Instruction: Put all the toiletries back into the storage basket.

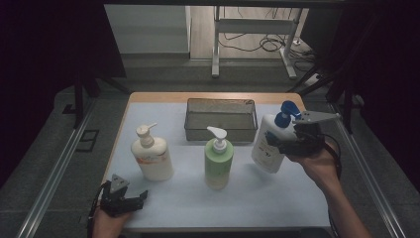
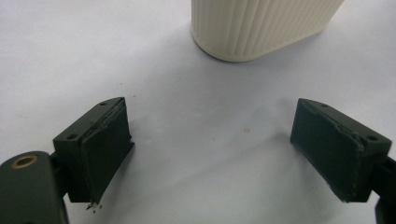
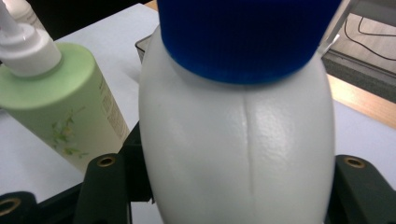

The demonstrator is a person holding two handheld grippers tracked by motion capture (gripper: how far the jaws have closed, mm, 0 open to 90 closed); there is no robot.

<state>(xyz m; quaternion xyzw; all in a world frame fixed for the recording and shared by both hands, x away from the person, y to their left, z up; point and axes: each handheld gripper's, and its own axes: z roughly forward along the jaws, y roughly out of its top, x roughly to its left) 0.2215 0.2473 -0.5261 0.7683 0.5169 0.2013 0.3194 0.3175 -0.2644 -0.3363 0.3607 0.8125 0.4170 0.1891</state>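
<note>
Across the centre of the high view lies the white table (image 1: 163, 208), with a wire mesh basket (image 1: 221, 118) at its upper middle. Largest of the items in play is the white bottle with the blue pump (image 1: 270, 144), at right of centre, just beside the basket's right end. It is tilted, its long axis running from lower left to upper right, and its base appears to be off the table, though that cannot be confirmed. The right gripper (image 1: 292, 144) is clamped on its body from the right; in the right gripper view the bottle (image 3: 238, 154) fills the gap between the jaws. Judged next move: carry it up and left, into the basket. The green bottle (image 1: 218, 161) stands upright at centre, near the held bottle's lower left. The cream bottle (image 1: 151, 156) stands left of centre. The left gripper (image 1: 130, 202), lower left, has its jaws apart with nothing between them, the cream bottle's base (image 2: 261, 25) ahead. Hidden: the held bottle's base and label, and the pad contact.
</note>
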